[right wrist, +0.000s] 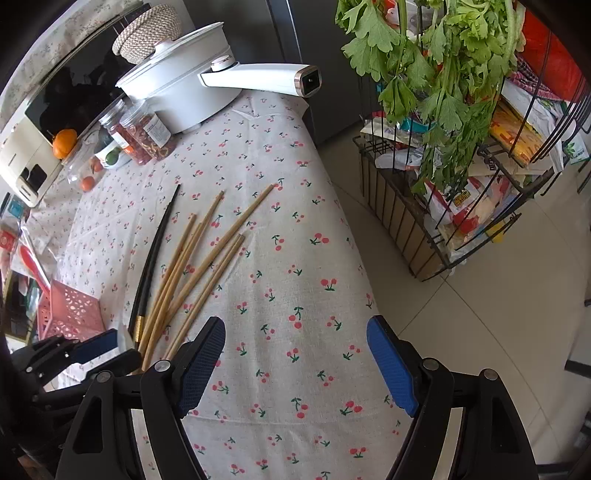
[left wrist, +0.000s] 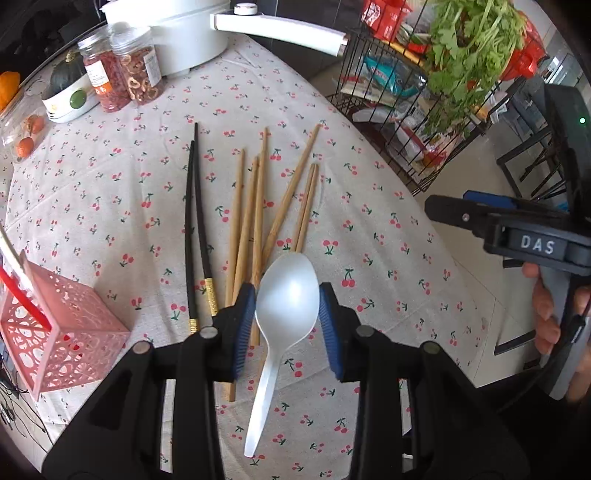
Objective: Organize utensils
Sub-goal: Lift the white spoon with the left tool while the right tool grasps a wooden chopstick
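- Left wrist view: the left gripper (left wrist: 287,314) sits low in the frame with the white spoon (left wrist: 286,295) between its blue pads (left wrist: 245,328). The left pad touches the bowl's edge; whether the right one does, and so whether the grip is closed on it, cannot be told.
- The spoon is glossy plastic, bowl up toward mid-frame, its handle running down between the fingers to the lower centre.
- Its bowl overlaps the near ends of the wooden chopsticks (left wrist: 258,206), a loose fan of about seven on the cherry-print cloth (left wrist: 388,258).
- Just left of them lie two black chopsticks (left wrist: 195,221) with gold bands, side by side.
- A pink perforated holder (left wrist: 55,325) stands at the left edge, a red and a white handle in it.
- Jars (left wrist: 125,70) and a white pot (left wrist: 173,33) fill the upper left; a wire rack (left wrist: 391,110) with greens (left wrist: 465,48) stands upper right, off the table.
- Right wrist view: the right gripper (right wrist: 295,362) is spread wide and holds nothing, over bare cloth at the lower centre, right of the chopsticks.
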Demonstrator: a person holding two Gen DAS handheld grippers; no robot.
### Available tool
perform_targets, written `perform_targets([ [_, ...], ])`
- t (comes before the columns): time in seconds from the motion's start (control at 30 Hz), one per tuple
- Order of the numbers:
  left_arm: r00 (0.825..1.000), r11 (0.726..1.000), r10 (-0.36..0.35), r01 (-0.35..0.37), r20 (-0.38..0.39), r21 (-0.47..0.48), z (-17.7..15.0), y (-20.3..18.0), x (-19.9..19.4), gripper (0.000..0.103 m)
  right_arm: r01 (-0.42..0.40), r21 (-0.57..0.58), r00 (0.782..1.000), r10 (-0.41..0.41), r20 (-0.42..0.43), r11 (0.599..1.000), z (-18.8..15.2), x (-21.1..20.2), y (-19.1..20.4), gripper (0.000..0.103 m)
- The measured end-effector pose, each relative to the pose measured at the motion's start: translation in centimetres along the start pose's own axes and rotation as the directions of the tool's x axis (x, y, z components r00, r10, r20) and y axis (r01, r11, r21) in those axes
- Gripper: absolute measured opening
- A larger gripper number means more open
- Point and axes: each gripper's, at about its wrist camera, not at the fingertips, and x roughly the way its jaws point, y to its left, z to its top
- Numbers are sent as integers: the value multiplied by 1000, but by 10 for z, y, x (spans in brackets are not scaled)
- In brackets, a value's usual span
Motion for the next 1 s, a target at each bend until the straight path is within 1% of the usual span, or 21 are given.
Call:
perform_targets([
  [0.1, 996, 999, -24, 27, 85, -28, -8, 16, -24, 37, 15, -13, 1000, -15, -11, 1000, 2, 7, 5, 80],
  [0.23, 980, 996, -61, 71, 187, -49, -18, 30, -52, 37, 31, -22, 999, -32, -39, 999, 6, 23, 15, 80],
  [0.3, 968, 994, -81, 96, 238, -55, -23, 39, -63, 37, 45, -24, 997, -46, -61, 999, 9, 34, 20, 80],
  [0.37, 951, 992, -93, 115, 296, -58, -29, 48, -72, 37, 64, -25, 995, -66, -80, 998, 13, 45, 25, 80],
  [0.43, 934, 992, -89, 115, 347, -57, -34, 55, -77, 37, 72, -18, 992, -73, -101, 997, 16, 57, 29, 80],
  [0.5, 932, 989, -97, 128, 349, -67, -34, 60, -81, 37, 67, -2, 991, -67, -120, 998, 20, 69, 33, 80],
  [0.6, 919, 985, -121, 157, 375, -68, -35, 66, -92, 37, 45, 29, 989, -41, -139, 999, 27, 87, 39, 80],
  [0.73, 914, 981, -136, 179, 381, -80, -38, 75, -96, 37, 26, 64, 991, -18, -132, 998, 37, 100, 51, 79],
  [0.8, 914, 978, -135, 185, 383, -94, -43, 80, -100, 37, 19, 62, 991, -10, -134, 998, 41, 106, 60, 74],
  [0.93, 910, 975, -134, 192, 393, -112, -47, 90, -104, 37, 97, 0, 988, -96, -119, 995, 46, 111, 82, 63],
  [0.97, 909, 975, -133, 192, 394, -115, -47, 92, -105, 37, 94, 6, 988, -93, -127, 996, 47, 111, 85, 53],
  [1.0, 909, 975, -131, 191, 395, -116, -48, 94, -105, 37, 86, 21, 987, -82, -140, 996, 48, 111, 87, 46],
])
